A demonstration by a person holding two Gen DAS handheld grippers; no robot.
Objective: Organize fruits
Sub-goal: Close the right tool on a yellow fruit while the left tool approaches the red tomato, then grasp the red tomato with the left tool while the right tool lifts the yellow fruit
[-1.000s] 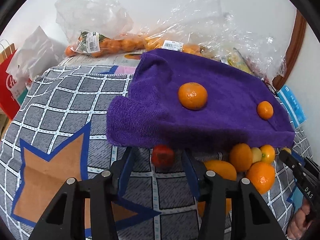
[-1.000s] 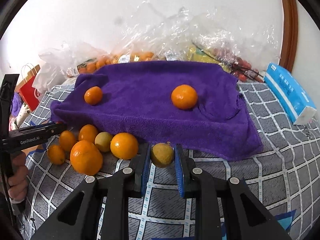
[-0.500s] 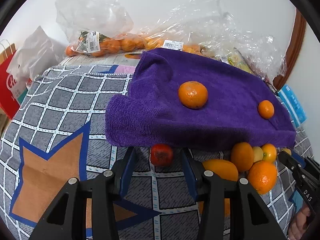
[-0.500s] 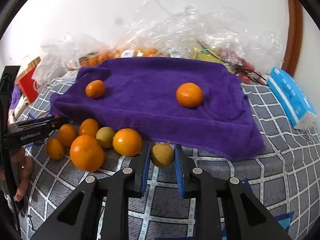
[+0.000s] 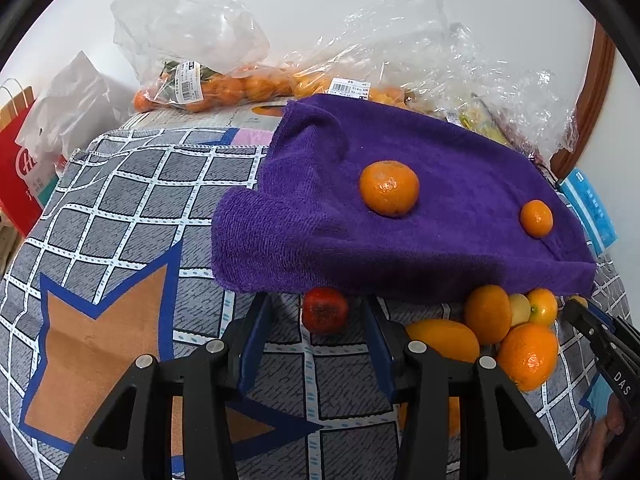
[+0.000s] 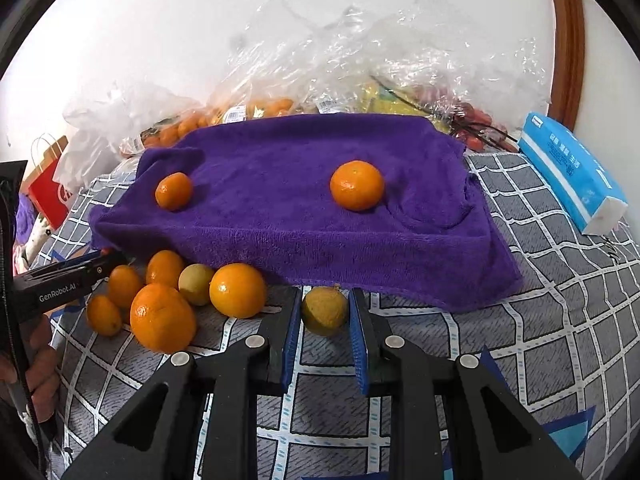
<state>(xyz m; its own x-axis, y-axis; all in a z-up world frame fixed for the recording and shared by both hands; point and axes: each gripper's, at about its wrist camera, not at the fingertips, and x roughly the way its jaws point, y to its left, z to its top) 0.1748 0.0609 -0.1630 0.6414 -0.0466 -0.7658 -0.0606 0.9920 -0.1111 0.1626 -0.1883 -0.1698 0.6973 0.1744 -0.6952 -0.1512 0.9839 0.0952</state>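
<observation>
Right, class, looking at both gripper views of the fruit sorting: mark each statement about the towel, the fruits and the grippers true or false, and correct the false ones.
1. Two orange fruits lie on the purple towel. True: a larger orange and a smaller orange.
2. The right gripper is shut on a yellow-green fruit. True.
3. The left gripper squeezes the red fruit. False: there are gaps on both sides, so it is open around it.
4. The blue tissue pack rests on the towel. False: it lies beside it on the checked cloth.
</observation>
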